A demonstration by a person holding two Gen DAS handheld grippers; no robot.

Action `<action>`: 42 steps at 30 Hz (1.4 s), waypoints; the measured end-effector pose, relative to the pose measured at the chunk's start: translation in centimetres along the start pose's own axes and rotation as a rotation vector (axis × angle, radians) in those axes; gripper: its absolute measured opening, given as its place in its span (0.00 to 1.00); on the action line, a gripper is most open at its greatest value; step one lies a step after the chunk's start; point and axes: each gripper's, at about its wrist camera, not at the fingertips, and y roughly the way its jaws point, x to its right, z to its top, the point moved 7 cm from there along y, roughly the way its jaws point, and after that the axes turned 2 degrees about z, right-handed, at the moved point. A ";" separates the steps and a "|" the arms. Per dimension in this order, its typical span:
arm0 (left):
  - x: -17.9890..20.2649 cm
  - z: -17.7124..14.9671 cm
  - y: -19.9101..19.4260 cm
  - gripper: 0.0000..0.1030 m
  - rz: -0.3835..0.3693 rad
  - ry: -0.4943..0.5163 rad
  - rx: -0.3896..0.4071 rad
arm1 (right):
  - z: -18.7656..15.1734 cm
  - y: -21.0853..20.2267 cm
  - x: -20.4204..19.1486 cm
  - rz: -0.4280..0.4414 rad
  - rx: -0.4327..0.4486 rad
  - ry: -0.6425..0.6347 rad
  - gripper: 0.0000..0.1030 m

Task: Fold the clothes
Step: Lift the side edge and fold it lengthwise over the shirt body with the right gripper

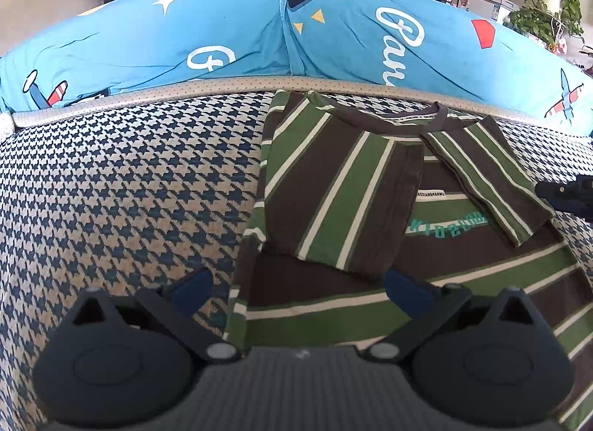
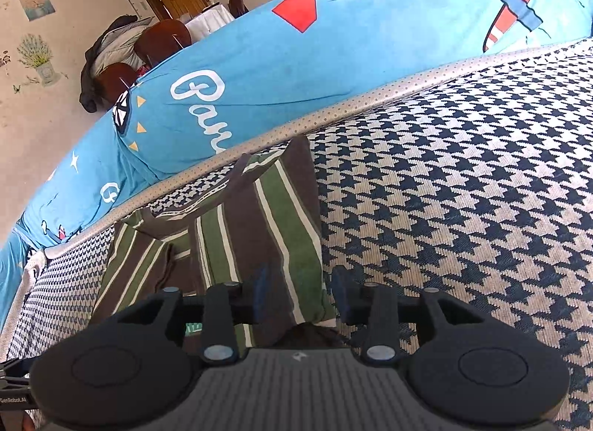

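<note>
Right tool [image 2: 301, 292] parted over striped shirt [image 2: 255, 216], houndstooth cover [image 2: 463, 190]

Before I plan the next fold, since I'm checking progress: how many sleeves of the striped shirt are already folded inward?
2. The left sleeve lies across the chest of the striped shirt; the right sleeve is folded in beside it, below the collar.

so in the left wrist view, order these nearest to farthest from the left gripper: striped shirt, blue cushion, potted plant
1. striped shirt, lying just ahead of the left gripper, its hem between the fingers
2. blue cushion, behind the shirt
3. potted plant, far right background
</note>
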 end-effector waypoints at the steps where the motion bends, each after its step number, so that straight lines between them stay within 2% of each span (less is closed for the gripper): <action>1: 0.0 0.0 0.0 1.00 -0.006 -0.001 -0.003 | 0.0 0.3 0.2 0.004 -0.005 0.005 0.37; 5: 0.3 0.0 0.1 1.00 -0.020 0.003 -0.010 | -0.1 1.2 0.5 0.022 -0.022 0.023 0.37; 13: 0.4 0.2 -0.1 1.00 -0.030 0.011 -0.020 | 0.1 2.4 -0.6 0.038 -0.015 -0.040 0.37; 15: 0.3 0.2 -0.1 1.00 -0.029 0.014 -0.022 | 0.1 2.6 -0.9 0.033 -0.012 -0.063 0.33; 17: 0.4 0.1 0.0 1.00 -0.028 0.017 -0.023 | 0.0 2.7 -1.3 0.025 -0.012 -0.085 0.20; 20: 0.3 -0.1 0.1 1.00 -0.026 0.013 -0.023 | 0.0 2.6 -2.0 0.025 -0.008 -0.125 0.11; 35: 0.0 -0.1 -0.4 1.00 -0.017 -0.003 -0.006 | -0.2 3.0 -2.3 -0.019 0.011 -0.141 0.13; 38: -0.3 0.0 -0.5 1.00 -0.013 -0.013 -0.001 | -0.1 2.7 -3.3 -0.023 0.030 -0.168 0.09; 42: -0.7 -0.1 -0.7 1.00 -0.006 -0.021 0.004 | 0.1 2.2 -5.5 -0.001 0.052 -0.208 0.09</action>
